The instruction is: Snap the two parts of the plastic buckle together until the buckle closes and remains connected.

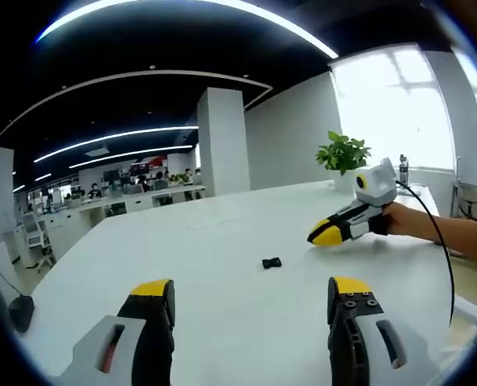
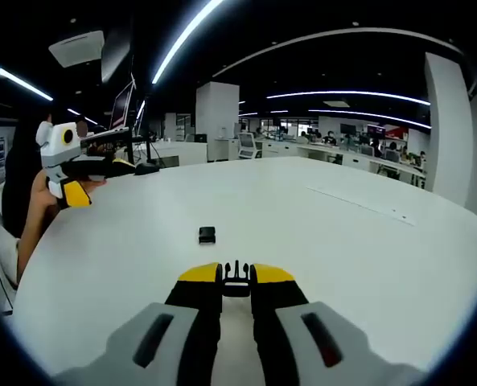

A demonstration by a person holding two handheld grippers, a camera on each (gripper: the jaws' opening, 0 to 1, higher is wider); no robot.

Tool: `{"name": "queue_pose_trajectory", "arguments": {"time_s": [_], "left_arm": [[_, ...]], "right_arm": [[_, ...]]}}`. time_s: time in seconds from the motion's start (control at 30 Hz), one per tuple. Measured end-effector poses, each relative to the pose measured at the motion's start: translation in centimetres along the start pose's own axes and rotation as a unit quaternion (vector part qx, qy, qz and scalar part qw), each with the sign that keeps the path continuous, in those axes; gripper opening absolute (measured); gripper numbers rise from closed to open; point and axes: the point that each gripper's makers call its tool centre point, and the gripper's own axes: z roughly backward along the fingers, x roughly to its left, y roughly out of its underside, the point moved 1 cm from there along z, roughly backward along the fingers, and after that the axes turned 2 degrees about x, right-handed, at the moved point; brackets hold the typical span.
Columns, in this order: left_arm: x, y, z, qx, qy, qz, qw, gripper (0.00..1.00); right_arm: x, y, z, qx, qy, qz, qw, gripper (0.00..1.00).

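Clamped between the right gripper (image 2: 236, 283) tips sits one pronged buckle half (image 2: 236, 273); its mate (image 2: 207, 235) lies ahead on the white surface (image 2: 367, 249). Left gripper (image 1: 252, 299), spread wide and empty, should pin that mate squarely for mating.

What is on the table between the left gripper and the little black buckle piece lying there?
Nothing. In the left gripper view, bare white table stretches from the open left gripper to the loose buckle piece.
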Motion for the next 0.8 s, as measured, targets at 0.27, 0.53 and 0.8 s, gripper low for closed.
{"name": "queue_pose_trajectory", "arguments": {"time_s": [0.27, 0.53, 0.8], "left_arm": [[0.2, -0.2, -2.3, -0.001, -0.001, 0.019, 0.9998, 0.78], [-0.5, -0.8, -4.4, 0.002, 0.022, 0.039, 0.9990, 0.78], [0.2, -1.4, -5.3, 0.000, 0.007, 0.026, 0.9996, 0.78]], "right_arm": [[0.3, 0.1, -0.1, 0.002, -0.002, 0.002, 1.0000, 0.13], [0.3, 0.1, -0.2, 0.004, -0.003, 0.009, 0.9999, 0.13], [0.8, 0.2, -0.3, 0.007, -0.008, 0.019, 0.9998, 0.13]]}}
